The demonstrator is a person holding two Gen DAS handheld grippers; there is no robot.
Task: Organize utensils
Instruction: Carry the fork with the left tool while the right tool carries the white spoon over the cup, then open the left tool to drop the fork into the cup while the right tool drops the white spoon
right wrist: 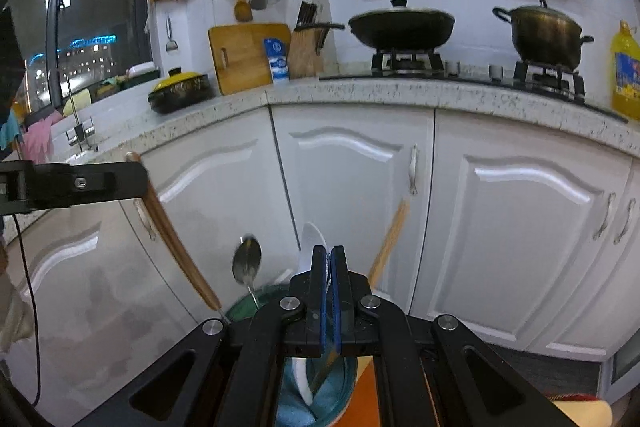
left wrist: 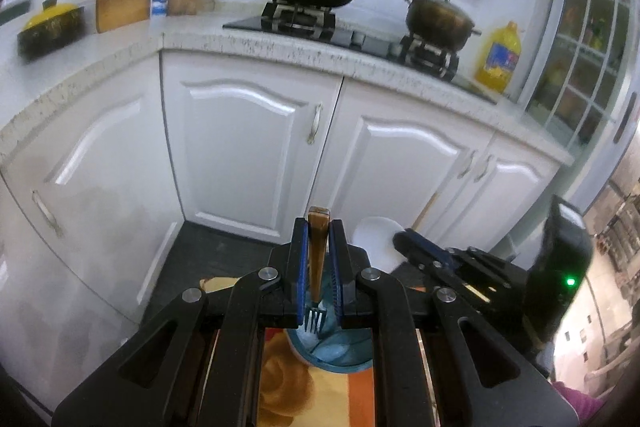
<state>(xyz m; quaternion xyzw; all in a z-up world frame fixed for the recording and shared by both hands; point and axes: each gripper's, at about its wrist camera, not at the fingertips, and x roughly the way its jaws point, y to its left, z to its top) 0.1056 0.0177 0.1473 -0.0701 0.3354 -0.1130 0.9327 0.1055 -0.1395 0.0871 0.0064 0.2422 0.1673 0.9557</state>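
My left gripper [left wrist: 319,231] is shut on the wooden handle of a fork [left wrist: 318,267], whose tines point down over a blue-green glass jar [left wrist: 340,359]. In the right wrist view the same fork [right wrist: 176,239] slants from the left gripper [right wrist: 140,179] toward the jar's rim [right wrist: 244,307]. A metal spoon [right wrist: 247,263], a white spoon [right wrist: 314,239] and wooden chopsticks [right wrist: 388,243] stand in the jar. My right gripper [right wrist: 331,255] is shut just above the jar, with nothing visibly between its pads. It also shows in the left wrist view as the right gripper [left wrist: 404,239], in front of the white spoon [left wrist: 376,243].
The jar stands on an orange patterned cloth [left wrist: 280,379]. White cabinet doors [right wrist: 352,187] face me. On the counter [right wrist: 360,95] are a wok [right wrist: 400,27], a pot [right wrist: 548,35], an oil bottle [right wrist: 626,75], a cutting board [right wrist: 240,55] and a knife block [right wrist: 306,47].
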